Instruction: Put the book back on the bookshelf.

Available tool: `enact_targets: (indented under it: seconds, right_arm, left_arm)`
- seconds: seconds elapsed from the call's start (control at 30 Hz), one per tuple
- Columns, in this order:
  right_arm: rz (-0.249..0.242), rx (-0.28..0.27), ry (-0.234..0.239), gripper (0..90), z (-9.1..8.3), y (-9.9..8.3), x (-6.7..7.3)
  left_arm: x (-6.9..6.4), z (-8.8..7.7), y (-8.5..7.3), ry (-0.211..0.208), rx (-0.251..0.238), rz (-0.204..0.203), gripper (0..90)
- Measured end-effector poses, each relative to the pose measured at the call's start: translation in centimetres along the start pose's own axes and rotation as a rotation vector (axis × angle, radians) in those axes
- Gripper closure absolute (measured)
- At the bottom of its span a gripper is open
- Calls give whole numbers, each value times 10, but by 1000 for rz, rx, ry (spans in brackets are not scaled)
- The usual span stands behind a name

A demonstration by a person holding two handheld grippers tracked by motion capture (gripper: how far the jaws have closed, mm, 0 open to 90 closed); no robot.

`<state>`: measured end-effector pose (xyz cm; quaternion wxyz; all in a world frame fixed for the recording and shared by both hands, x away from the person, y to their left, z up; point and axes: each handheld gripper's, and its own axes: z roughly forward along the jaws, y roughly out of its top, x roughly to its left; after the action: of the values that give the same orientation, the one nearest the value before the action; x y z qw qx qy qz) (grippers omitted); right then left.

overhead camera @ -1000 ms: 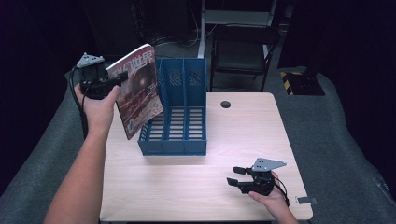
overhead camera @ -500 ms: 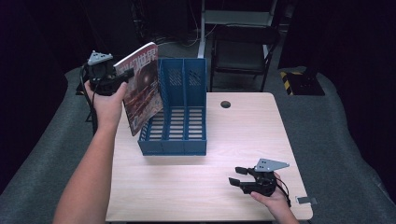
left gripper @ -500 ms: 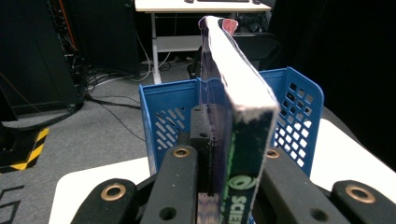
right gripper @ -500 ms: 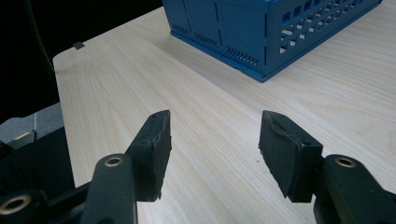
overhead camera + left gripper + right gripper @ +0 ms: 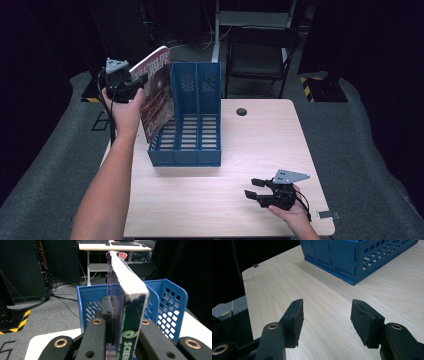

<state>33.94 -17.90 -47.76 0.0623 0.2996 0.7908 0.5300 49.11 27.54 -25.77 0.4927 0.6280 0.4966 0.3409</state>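
Note:
A magazine (image 5: 156,92) with a dark red cover is held upright at the left side of a blue two-slot file holder (image 5: 187,117) on the wooden table. My left gripper (image 5: 134,82) is shut on the magazine's edge; in the left gripper view the spine (image 5: 127,305) stands between the jaws, with the blue holder (image 5: 170,307) just behind. The magazine's lower edge hangs over the holder's left slot. My right gripper (image 5: 252,188) rests near the table's front right, open, with nothing between its pads (image 5: 295,317).
The table (image 5: 260,145) has a round cable hole (image 5: 241,111) behind the holder. A chair (image 5: 255,50) and a desk stand beyond the far edge. In the right gripper view the blue holder (image 5: 362,257) lies ahead across bare wood (image 5: 324,295).
My left hand has carried the magazine rightward and down, closer to the holder's left slot. The right hand and its gripper have stayed where they were.

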Motion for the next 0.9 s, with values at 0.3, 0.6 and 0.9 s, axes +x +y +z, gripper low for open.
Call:
enact_targets:
  seconds: [0.3, 0.6, 0.9]
  right_arm:
    - [3, -6, 2, 436, 0, 1, 1]
    - [0, -14, 0, 437, 0, 1, -1]
    - [0, -10, -2, 437, 0, 0, -1]
  left_arm:
    - [-2, 15, -14, 30, -26, -23, 841]
    - [0, 25, -28, 35, -19, -47, 840]
    - [3, 34, -43, 43, 10, -45, 840]
